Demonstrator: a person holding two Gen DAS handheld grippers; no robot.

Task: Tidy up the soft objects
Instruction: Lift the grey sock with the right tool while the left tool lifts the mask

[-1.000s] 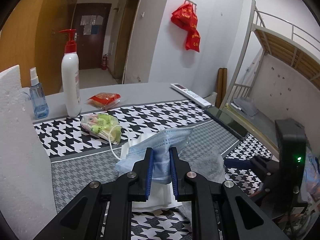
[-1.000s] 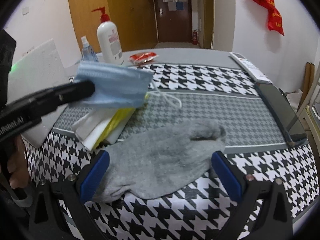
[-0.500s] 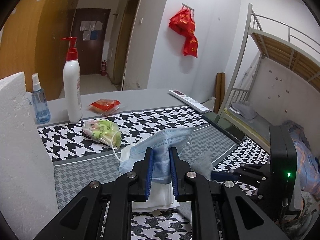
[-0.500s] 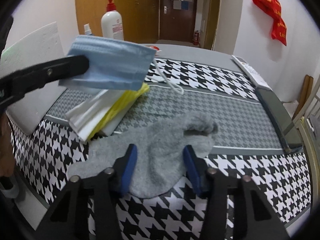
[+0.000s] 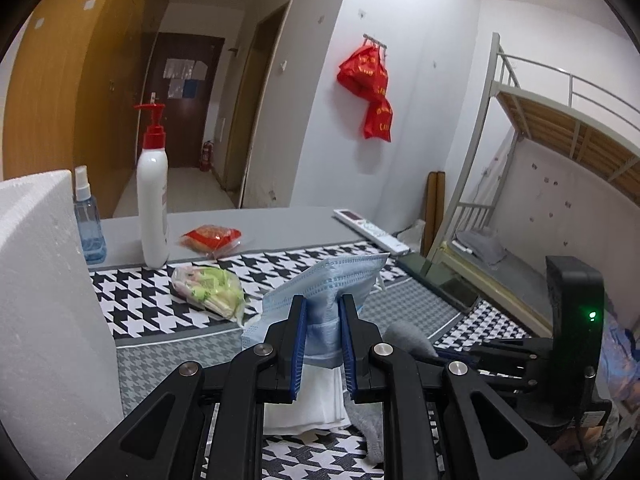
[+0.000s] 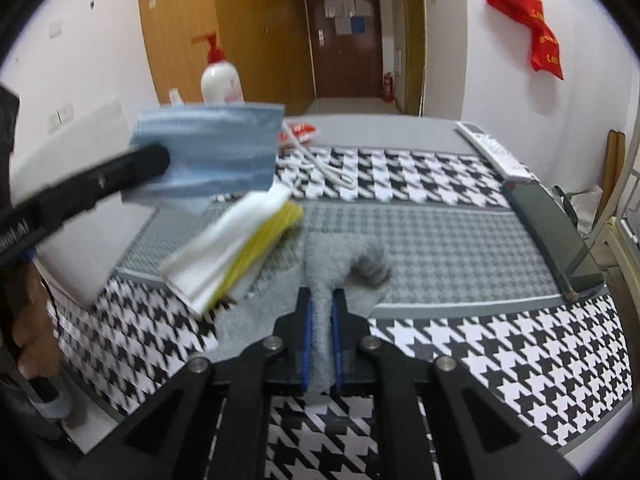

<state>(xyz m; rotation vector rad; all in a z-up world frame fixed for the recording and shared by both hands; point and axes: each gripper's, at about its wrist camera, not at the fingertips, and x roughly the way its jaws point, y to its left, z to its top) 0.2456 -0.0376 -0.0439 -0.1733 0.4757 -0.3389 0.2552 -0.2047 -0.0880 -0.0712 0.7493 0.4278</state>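
Note:
My left gripper (image 5: 322, 308) is shut on a blue face mask (image 5: 332, 280) and holds it above the table; the mask also shows in the right wrist view (image 6: 212, 152), its white ear loop (image 6: 320, 162) hanging. My right gripper (image 6: 321, 304) is shut on a grey sock (image 6: 340, 260), bunching it up off the houndstooth cloth (image 6: 440, 184). In the left wrist view the sock (image 5: 408, 336) lies just right of my fingers. A stack of white and yellow cloths (image 6: 236, 248) lies left of the sock.
A white foam block (image 5: 44, 300) stands at the left. A pump bottle (image 5: 153, 196), a blue spray bottle (image 5: 88, 224), a red packet (image 5: 210, 238) and a green-yellow packet (image 5: 210, 294) sit further back. A remote (image 6: 496, 150) and a dark phone (image 6: 552, 232) lie at the right.
My right gripper has closed from wide open onto the grey sock and pinched it upward. My left gripper has lifted the mask slightly higher.

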